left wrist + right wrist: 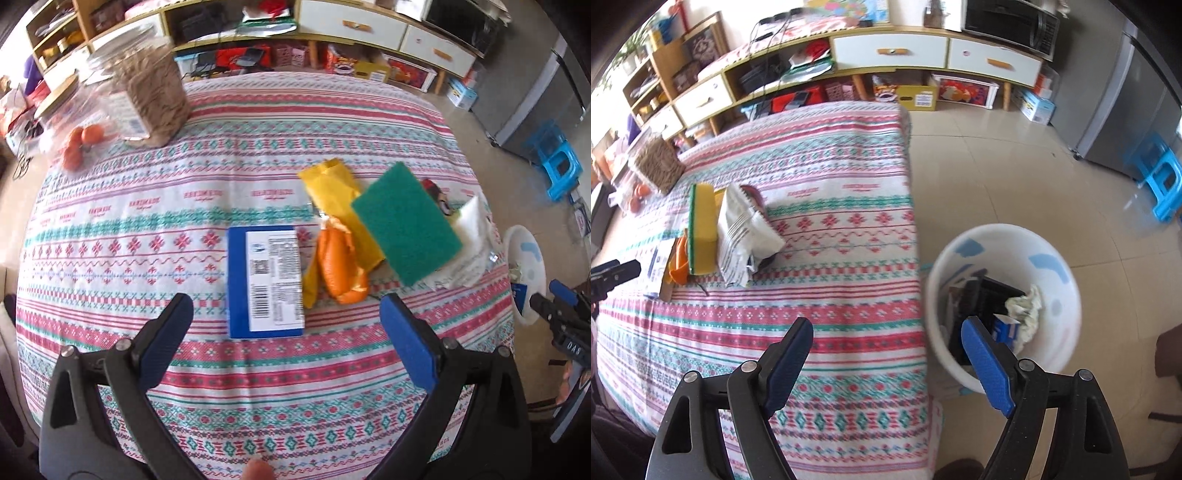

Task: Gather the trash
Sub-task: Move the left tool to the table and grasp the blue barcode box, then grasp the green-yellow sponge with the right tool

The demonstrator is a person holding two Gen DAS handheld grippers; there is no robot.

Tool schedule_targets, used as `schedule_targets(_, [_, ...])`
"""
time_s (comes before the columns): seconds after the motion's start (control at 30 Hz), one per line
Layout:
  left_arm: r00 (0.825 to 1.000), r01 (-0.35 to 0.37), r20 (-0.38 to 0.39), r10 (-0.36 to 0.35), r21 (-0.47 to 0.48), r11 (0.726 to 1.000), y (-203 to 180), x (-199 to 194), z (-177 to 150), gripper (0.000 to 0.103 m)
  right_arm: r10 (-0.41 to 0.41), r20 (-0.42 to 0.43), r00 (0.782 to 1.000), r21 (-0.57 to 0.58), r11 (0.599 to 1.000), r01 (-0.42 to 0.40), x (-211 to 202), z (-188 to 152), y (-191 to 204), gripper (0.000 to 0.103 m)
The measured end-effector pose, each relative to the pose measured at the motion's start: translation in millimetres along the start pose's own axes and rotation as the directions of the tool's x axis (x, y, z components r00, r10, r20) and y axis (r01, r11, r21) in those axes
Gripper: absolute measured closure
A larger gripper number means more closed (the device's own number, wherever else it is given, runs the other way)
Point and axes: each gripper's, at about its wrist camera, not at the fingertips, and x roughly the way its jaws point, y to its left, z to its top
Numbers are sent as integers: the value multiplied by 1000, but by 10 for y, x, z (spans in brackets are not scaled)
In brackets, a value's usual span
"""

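Item: trash on the counter (110, 236), a blue box (264, 282) beside orange peel (341, 266), bin (1067, 291) on the floor; left gripper (286, 312) and right gripper (886, 334) both released and empty; straddle the box squarely before clenching.

Wide bare stretch of patterned tablecloth (147, 258) lies open under the left gripper (284, 314), jaws spread and nothing between them, with the blue box (264, 280) just ahead and the orange peel (341, 266), yellow wrapper (332, 192) and green sponge (404, 225) crowded close beside it. The far corner is blocked by a tall jar (147, 96) and some oranges (79, 142). On the right, the right gripper (886, 354) straddles the table edge, the white bin (1060, 258) standing on clear floor beside it, already holding a dark box and crumpled paper.
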Motion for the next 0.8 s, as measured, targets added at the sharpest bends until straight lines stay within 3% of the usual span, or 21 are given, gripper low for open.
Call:
schedule_targets(0.23, [999, -3, -38, 0, -71, 997, 263, 281, 161, 4, 0, -33, 999, -70, 998, -2, 194, 75, 301, 19])
schedule_targets(0.4, [995, 27, -88, -36, -109, 994, 297, 477, 190, 13, 11, -42, 999, -96, 995, -15, 280, 129, 450, 19])
schedule_targets(0.67, [990, 51, -120, -75, -190, 981, 323, 680, 228, 42, 29, -46, 999, -106, 994, -34, 333, 183, 623, 19])
schedule_targets(0.8, [992, 44, -106, -66, -197, 979, 314, 636, 238, 42, 39, -39, 999, -106, 993, -42, 305, 185, 684, 19])
